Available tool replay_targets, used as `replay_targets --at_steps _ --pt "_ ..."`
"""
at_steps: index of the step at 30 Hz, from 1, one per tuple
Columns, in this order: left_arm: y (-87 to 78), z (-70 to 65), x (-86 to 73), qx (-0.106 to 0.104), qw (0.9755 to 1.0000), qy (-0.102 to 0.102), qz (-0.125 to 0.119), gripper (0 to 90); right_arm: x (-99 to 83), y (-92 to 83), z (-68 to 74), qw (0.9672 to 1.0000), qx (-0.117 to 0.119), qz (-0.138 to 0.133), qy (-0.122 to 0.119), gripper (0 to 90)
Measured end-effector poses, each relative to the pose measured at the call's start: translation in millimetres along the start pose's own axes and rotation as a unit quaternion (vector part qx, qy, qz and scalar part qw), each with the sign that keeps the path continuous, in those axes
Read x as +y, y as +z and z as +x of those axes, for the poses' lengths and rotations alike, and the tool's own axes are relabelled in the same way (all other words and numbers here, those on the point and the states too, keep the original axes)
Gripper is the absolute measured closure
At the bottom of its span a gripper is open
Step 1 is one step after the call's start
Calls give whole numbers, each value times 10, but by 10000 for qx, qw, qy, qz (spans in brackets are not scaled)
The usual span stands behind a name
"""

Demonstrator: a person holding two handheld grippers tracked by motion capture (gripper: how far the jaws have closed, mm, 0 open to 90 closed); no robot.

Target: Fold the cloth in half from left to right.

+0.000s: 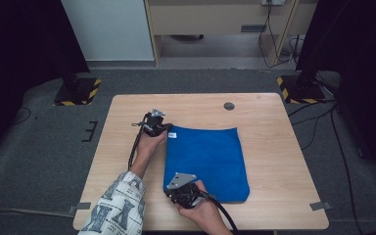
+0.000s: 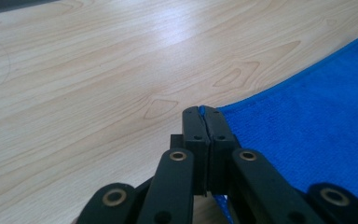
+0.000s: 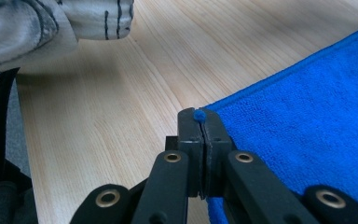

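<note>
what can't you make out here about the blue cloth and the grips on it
- White tag on the blue cloth: high view, print too small.
- Cloth corners inside the left gripper and right gripper: jaws cover them.
- Cloth's far side: cut off in both gripper views.

A light wooden table [image 1: 269, 161] carries 1 blue cloth [image 1: 210, 161].

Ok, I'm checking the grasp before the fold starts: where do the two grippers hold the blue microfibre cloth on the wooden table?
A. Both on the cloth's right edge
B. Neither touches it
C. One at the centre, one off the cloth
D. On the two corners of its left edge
D: the left gripper is shut on the far left corner of the blue microfibre cloth, the right gripper on the near left corner; blue fabric shows between each gripper's jaws in its own view.
</note>
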State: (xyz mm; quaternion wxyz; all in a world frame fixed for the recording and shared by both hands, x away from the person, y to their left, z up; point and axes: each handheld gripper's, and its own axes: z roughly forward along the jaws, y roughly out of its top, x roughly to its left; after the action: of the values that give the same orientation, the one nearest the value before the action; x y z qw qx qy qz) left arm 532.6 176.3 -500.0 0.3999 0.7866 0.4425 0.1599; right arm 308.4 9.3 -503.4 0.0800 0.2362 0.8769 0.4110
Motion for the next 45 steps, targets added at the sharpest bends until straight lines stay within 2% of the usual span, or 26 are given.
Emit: replay_targets --at_steps 10,14,20,26,35,45 --pt "-113 79 101 93 9999 38 -32 889 93 27 68 9998 -115 -141 11 889" --pt "-104 133 84 92 9999 -55 -38 889 124 36 81 9994 -177 -278 70 890" --pt "-129 161 79 103 9999 -29 7 890 141 66 110 9995 -158 -278 14 891" --pt "-170 224 64 130 9999 -53 44 889 170 86 149 9991 -173 -391 -26 892" --pt "-232 305 43 121 9999 -48 111 889 225 127 209 9988 -254 -399 -114 893" --pt "-322 427 6 114 9998 -88 122 889 321 224 286 9989 -230 -390 -154 892"
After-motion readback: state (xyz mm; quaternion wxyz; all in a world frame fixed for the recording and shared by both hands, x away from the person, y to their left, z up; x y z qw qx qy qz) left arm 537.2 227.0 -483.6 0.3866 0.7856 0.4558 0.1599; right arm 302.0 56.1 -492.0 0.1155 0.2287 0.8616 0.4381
